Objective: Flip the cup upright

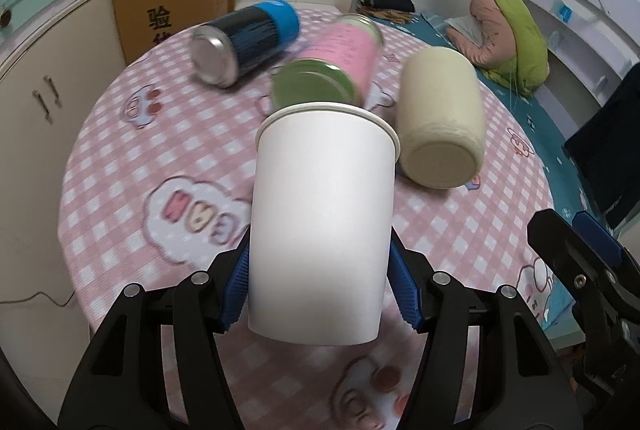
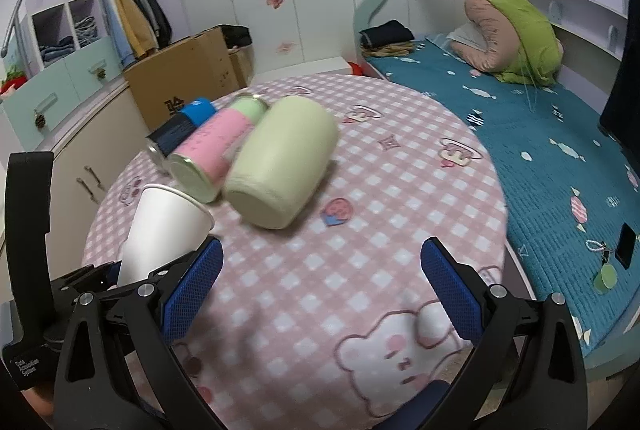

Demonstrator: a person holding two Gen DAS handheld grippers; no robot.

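A white paper cup (image 1: 322, 226) is held in my left gripper (image 1: 320, 286), whose blue pads press its lower sides; its rim points up and away from me. It is raised above the round table with the pink checked cloth (image 1: 120, 166). In the right wrist view the cup (image 2: 160, 230) shows at the left, tilted, with its rim up and to the right. My right gripper (image 2: 322, 290) is open and empty over the near part of the table (image 2: 320, 250). The right gripper also shows in the left wrist view (image 1: 580, 270).
Three containers lie on their sides on the table: a black and blue can (image 1: 244, 42), a pink and green jar (image 1: 332, 70) and a cream cup (image 1: 440, 122). A cardboard box (image 1: 172, 2) and cupboards stand to the left, a bed (image 2: 540, 150) to the right.
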